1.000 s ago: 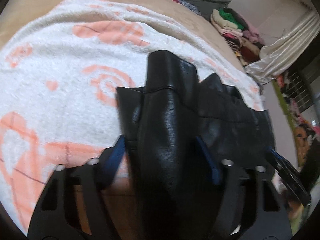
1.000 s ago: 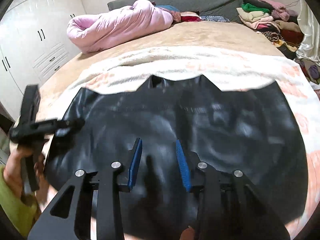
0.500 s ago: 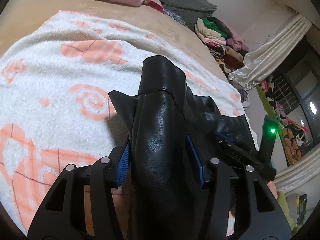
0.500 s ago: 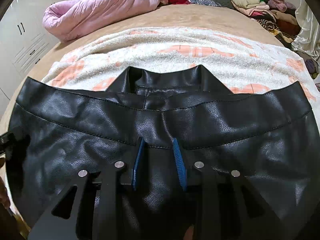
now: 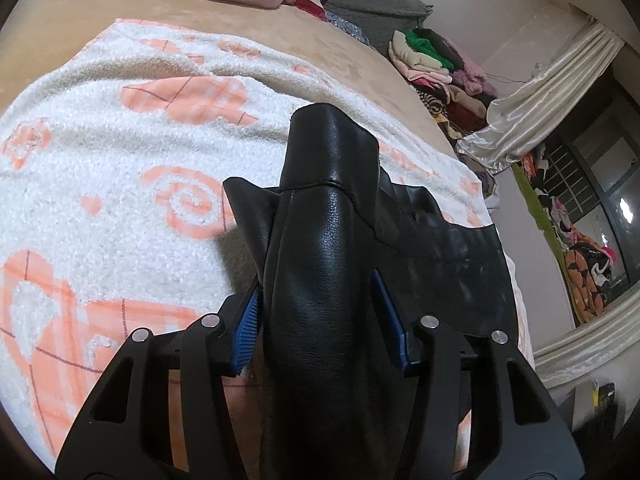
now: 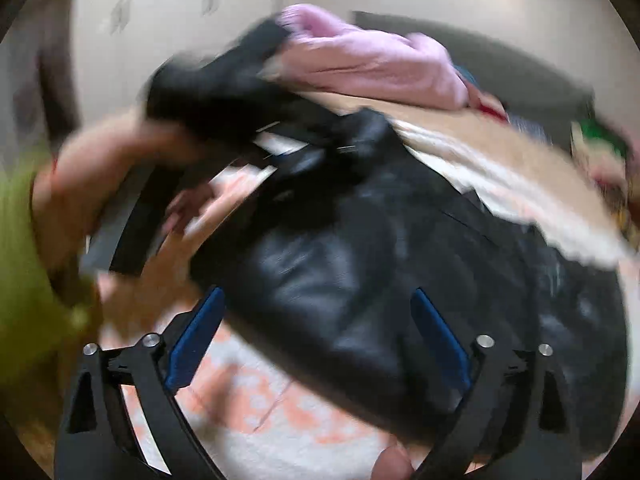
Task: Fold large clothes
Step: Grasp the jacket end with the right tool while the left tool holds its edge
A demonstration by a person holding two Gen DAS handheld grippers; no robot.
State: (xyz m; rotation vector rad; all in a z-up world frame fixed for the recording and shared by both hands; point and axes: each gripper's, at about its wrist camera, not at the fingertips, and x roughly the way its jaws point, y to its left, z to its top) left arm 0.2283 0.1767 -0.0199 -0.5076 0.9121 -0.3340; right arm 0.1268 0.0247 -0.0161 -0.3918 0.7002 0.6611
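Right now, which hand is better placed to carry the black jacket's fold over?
Left, probably. The left tool is shut on a bunched part of the black leather jacket, while the right tool has just opened, gripping nothing.

The black leather garment lies on the bed, one thick fold of it bulging up between the left gripper's fingers. The rest spreads glossy and creased, beyond the right gripper's wide-spread fingers.
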